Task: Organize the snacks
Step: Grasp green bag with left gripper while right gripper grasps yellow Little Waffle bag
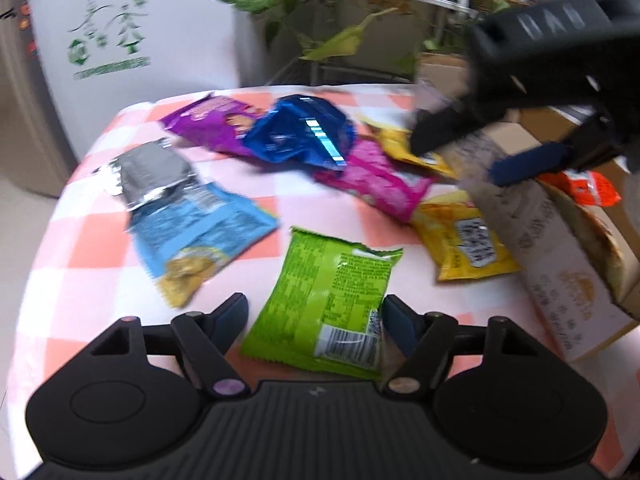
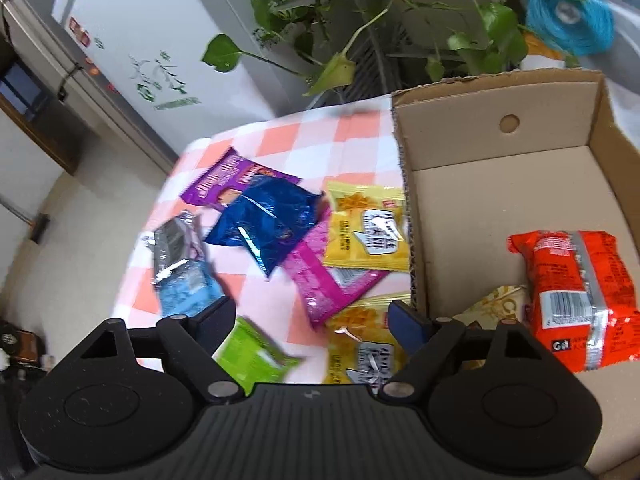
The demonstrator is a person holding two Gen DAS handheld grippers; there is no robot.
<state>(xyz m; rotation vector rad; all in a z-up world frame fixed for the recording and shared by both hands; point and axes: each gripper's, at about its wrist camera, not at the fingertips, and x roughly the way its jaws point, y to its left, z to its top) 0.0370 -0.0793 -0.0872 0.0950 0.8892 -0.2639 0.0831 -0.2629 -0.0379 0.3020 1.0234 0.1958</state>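
A crinkly green packet is straddled by the left gripper, fingers apart, not pinching. 2 yellow packets are seen; right gripper gapes empty.

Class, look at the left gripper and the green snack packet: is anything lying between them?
Nothing visible does. The green snack packet lies flat on the checked cloth, already between the open fingers of the left gripper, with no other packet on top of it.
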